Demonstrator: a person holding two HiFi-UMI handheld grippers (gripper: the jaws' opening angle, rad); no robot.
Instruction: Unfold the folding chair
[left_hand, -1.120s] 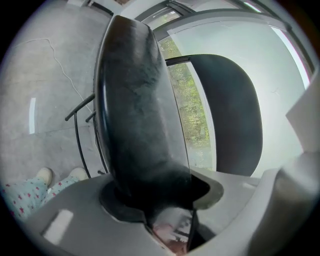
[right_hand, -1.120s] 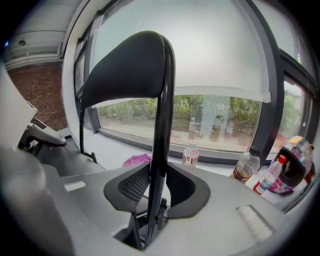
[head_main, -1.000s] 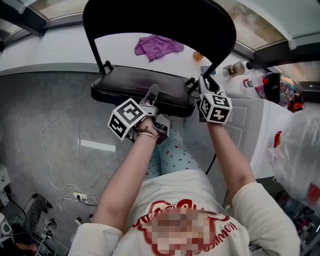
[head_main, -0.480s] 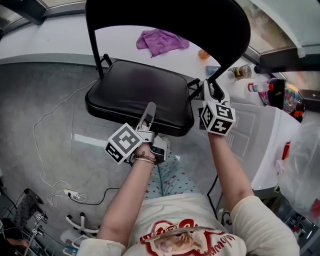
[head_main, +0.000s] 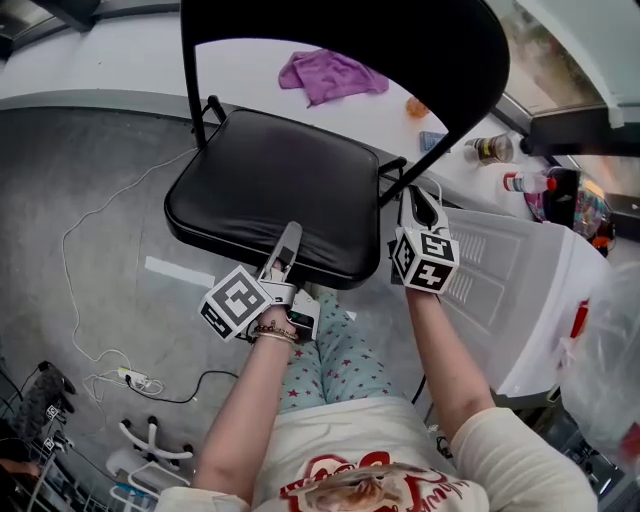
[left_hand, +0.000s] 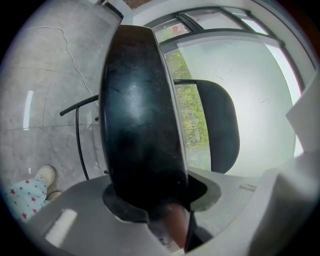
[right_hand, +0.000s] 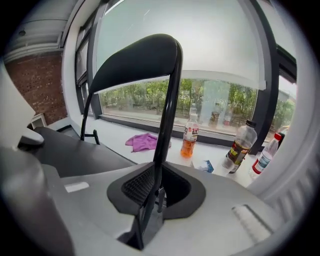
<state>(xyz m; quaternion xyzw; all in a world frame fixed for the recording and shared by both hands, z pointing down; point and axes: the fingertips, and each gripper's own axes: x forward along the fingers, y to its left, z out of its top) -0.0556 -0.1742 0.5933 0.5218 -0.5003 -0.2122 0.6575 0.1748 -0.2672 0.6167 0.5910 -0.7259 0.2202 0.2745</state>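
Folding chair (head_main: 400, 40) likely stiff, heavyish: L hand-held gripper (head_main: 288, 240) clamps seat's (head_main: 270, 185) 6 o'clock edge; R hand-held gripper (head_main: 420, 195) just closed onto slick 3 o'clock frame tube (right_hand: 167, 110).

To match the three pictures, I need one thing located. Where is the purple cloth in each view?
Head view: purple cloth at top centre, on the white sill beyond the seat.
Left gripper view: not in it.
Right gripper view: left of centre, on the sill, just left of the frame tube.
Shared landmark: the black backrest.
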